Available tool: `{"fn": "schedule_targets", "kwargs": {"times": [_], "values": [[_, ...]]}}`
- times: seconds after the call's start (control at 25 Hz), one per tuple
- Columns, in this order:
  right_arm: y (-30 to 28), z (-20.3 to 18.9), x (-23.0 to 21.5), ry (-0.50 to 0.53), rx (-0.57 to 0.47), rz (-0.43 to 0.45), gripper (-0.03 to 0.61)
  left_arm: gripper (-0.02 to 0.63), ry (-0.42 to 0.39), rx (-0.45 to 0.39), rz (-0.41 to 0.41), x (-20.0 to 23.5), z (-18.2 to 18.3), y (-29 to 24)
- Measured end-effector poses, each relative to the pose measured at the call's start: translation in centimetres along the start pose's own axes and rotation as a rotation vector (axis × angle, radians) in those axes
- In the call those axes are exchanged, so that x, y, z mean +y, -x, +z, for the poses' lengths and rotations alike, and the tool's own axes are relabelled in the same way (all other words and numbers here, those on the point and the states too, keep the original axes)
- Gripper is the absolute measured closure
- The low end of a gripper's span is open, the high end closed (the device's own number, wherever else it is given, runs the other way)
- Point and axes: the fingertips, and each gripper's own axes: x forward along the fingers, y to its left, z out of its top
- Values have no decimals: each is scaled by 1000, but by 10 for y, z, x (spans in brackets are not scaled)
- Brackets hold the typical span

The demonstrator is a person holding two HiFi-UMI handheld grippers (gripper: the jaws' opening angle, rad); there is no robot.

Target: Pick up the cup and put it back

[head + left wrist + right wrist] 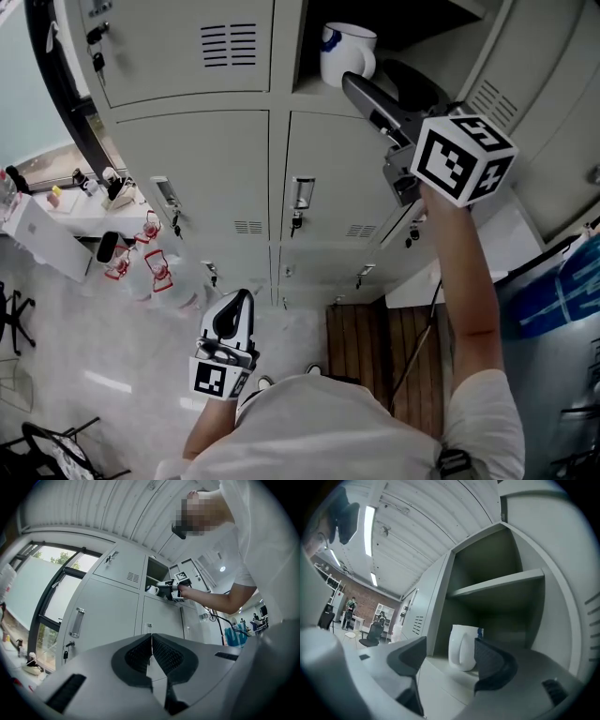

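A white cup (347,52) with a blue print stands upright on the floor of an open locker compartment (412,33), near its front left corner. My right gripper (354,84) is raised to the compartment's opening, just in front of the cup. In the right gripper view the jaws (450,654) stand wide open with the cup (463,646) beyond them, handle toward me, untouched. My left gripper (234,314) hangs low in front of the lower lockers. Its pads (151,651) are pressed together with nothing between them. From there the cup (151,589) and right gripper (171,587) show far off.
Closed grey locker doors (192,169) with handles and keys surround the open compartment. A shelf (497,585) crosses the compartment above the cup. The open locker door (539,112) stands at the right. Water bottles (155,267) sit at floor level left, a wooden slatted platform (375,347) below.
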Motion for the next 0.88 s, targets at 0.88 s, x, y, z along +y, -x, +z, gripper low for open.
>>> {"fn": "schedule_targets", "kwargs": {"times": [0.88], "values": [[-21, -6, -8, -26, 207, -6, 419, 589, 38, -6, -7, 0, -4, 11]]}}
